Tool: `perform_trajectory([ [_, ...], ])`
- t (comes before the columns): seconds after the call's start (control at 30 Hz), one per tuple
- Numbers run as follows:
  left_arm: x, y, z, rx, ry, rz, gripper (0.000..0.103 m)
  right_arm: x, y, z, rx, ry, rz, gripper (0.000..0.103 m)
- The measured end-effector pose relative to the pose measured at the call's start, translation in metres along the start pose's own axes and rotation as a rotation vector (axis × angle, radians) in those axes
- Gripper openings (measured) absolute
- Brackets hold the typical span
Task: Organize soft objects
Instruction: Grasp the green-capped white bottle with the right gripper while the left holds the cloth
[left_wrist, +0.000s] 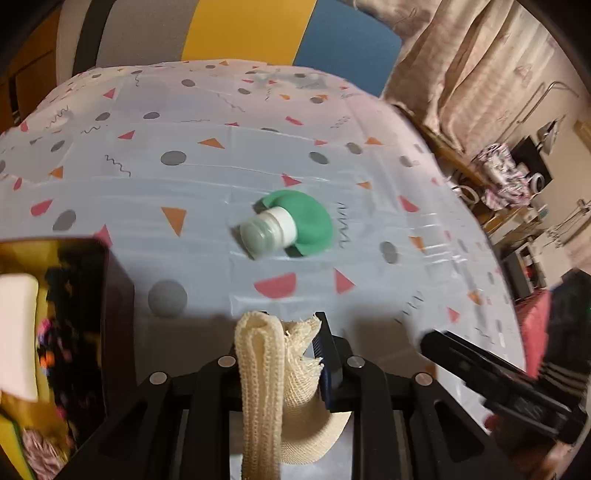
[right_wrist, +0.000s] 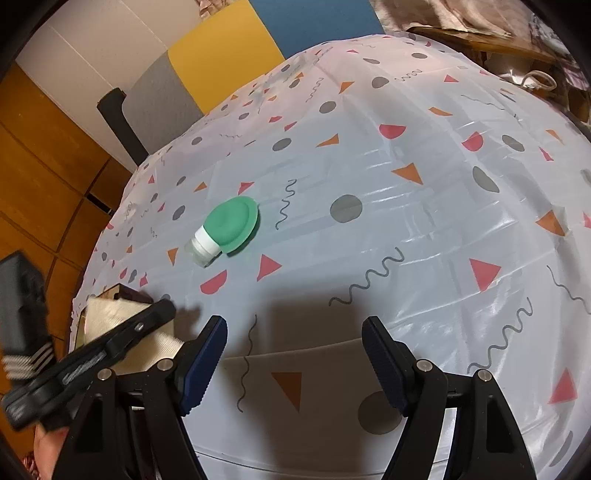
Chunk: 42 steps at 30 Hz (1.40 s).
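Observation:
My left gripper (left_wrist: 284, 332) is shut on a cream mesh cloth roll (left_wrist: 266, 373), held above the table's near edge beside a dark box (left_wrist: 110, 280). The box holds a white soft block (left_wrist: 16, 332) and other soft items. A green squeeze bottle (left_wrist: 295, 223) with a white collar and clear cap lies on the patterned tablecloth ahead; it also shows in the right wrist view (right_wrist: 229, 225). My right gripper (right_wrist: 295, 354) is open and empty above the cloth. The left gripper (right_wrist: 110, 343) and the cream cloth (right_wrist: 110, 317) show at the left of the right wrist view.
The tablecloth (left_wrist: 221, 177) is white with coloured shapes. The right gripper's arm (left_wrist: 498, 376) crosses the lower right of the left wrist view. A curtain (left_wrist: 461, 66) and cluttered shelves (left_wrist: 517, 177) stand beyond the table's right edge. A wooden floor (right_wrist: 44, 177) lies left.

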<state>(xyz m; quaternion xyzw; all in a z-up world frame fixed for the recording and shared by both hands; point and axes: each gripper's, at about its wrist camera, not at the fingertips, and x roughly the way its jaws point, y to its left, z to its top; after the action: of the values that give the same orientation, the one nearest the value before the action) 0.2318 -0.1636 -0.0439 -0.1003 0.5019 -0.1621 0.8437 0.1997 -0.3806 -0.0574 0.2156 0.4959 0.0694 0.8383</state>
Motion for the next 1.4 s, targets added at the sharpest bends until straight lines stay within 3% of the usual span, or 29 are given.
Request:
perform_trajectory([
  [0.5, -0.088, 0.016, -0.067, 0.021, -0.16, -0.16, 0.022, 0.015, 0.018, -0.01, -0.113, 0.017, 0.003, 0.08],
  [0.67, -0.108, 0.038, -0.081, -0.02, -0.174, -0.199, 0.022, 0.018, 0.029, -0.015, -0.177, -0.046, -0.022, 0.08],
  [0.9, -0.138, 0.071, -0.088, -0.06, -0.226, -0.209, 0.022, 0.039, 0.052, 0.006, -0.131, -0.078, -0.01, 0.081],
  [1.17, -0.166, 0.125, -0.093, -0.144, -0.284, -0.179, 0.022, 0.081, 0.091, 0.061, -0.014, -0.089, -0.093, 0.083],
  [1.4, -0.175, 0.174, -0.104, -0.226, -0.293, -0.145, 0.022, 0.119, 0.101, 0.078, 0.044, -0.041, -0.172, 0.084],
])
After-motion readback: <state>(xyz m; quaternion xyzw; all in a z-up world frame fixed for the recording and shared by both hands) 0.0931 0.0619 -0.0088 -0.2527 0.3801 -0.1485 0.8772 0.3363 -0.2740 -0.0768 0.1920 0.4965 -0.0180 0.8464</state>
